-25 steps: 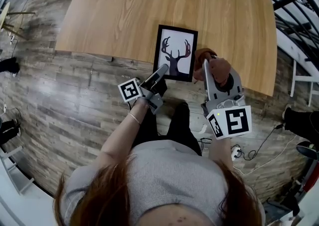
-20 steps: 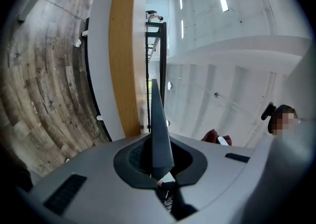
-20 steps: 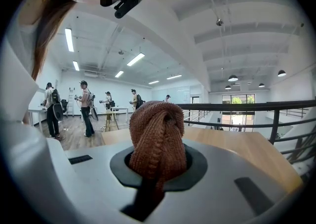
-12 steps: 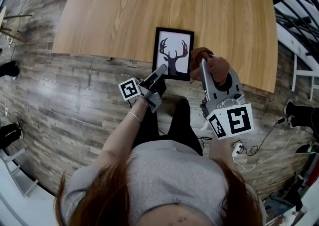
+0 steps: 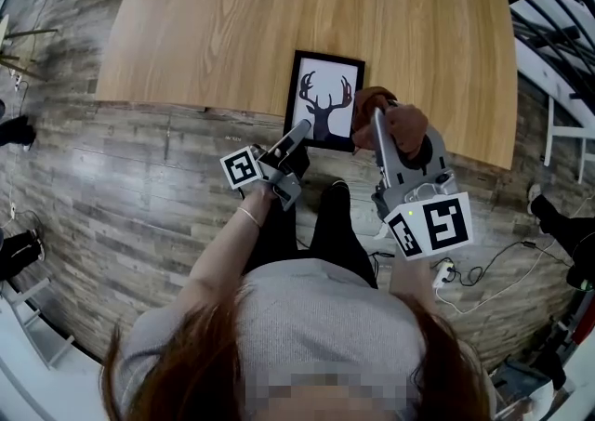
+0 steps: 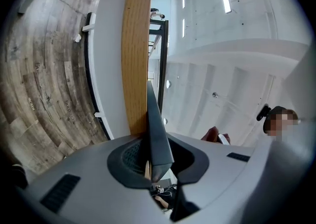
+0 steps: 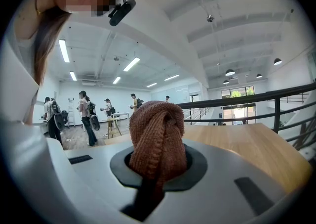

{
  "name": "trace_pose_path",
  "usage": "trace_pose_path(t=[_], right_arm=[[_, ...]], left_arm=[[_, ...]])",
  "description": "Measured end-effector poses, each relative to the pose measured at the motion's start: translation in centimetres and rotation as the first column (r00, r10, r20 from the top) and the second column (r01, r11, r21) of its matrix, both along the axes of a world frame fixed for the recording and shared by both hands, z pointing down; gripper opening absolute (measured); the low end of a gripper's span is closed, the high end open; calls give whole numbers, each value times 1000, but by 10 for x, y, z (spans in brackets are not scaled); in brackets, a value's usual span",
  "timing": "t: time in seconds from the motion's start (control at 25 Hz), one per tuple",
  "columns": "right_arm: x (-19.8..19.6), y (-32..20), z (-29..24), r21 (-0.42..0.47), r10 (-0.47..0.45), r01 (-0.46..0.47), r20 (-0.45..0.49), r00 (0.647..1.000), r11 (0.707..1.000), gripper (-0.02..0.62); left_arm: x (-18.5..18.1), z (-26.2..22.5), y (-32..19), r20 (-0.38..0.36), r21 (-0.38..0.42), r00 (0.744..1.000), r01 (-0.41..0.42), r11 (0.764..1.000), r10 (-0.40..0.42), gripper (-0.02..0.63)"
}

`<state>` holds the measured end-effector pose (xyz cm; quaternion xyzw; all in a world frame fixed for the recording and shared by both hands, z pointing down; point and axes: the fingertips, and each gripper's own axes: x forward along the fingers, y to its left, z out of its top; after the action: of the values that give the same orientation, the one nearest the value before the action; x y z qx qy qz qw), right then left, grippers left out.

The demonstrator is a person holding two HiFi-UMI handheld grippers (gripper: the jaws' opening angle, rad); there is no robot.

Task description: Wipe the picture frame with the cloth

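The black picture frame (image 5: pixel 325 101), with a deer-antler print, lies at the near edge of the wooden table (image 5: pixel 279 19). My left gripper (image 5: pixel 302 128) is at its near left corner. In the left gripper view that dark corner (image 6: pixel 155 134) sits between the jaws, which have just been opening a little, against the table edge (image 6: pixel 136 45). My right gripper (image 5: pixel 376 120) is shut on a bunched brown cloth (image 5: pixel 398 122), just right of the frame. In the right gripper view the cloth (image 7: pixel 157 139) bulges out of the jaws.
The table's near edge runs just under the frame, with plank floor (image 5: pixel 139 177) below it. A black railing (image 5: pixel 548 1) stands at the right, and a cable and plug (image 5: pixel 456 280) lie on the floor. Several people (image 7: pixel 86 114) stand far off.
Hardly anything differs. The picture shifts slightly, and both grippers stay at the frame's near edge with the cloth beside it.
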<state>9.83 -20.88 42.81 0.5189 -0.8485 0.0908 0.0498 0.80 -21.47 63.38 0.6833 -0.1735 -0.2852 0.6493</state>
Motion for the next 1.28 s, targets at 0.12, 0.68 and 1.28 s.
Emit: trace_pose_path(t=[0.12, 0.68, 1.28], right_arm=[[1, -1, -4, 4, 4, -4, 5, 1000, 1000, 46], [3, 0, -19, 39, -42, 42, 13, 999, 998, 46], [15, 28, -53, 117, -223, 217, 41, 974, 969, 46]], left_arm=[[-2, -8, 1, -41, 33, 999, -11, 999, 12, 109], [-21, -7, 15, -3, 68, 1000, -31, 997, 31, 265], [-40, -103, 63, 374, 396, 885, 117, 911, -276, 6]])
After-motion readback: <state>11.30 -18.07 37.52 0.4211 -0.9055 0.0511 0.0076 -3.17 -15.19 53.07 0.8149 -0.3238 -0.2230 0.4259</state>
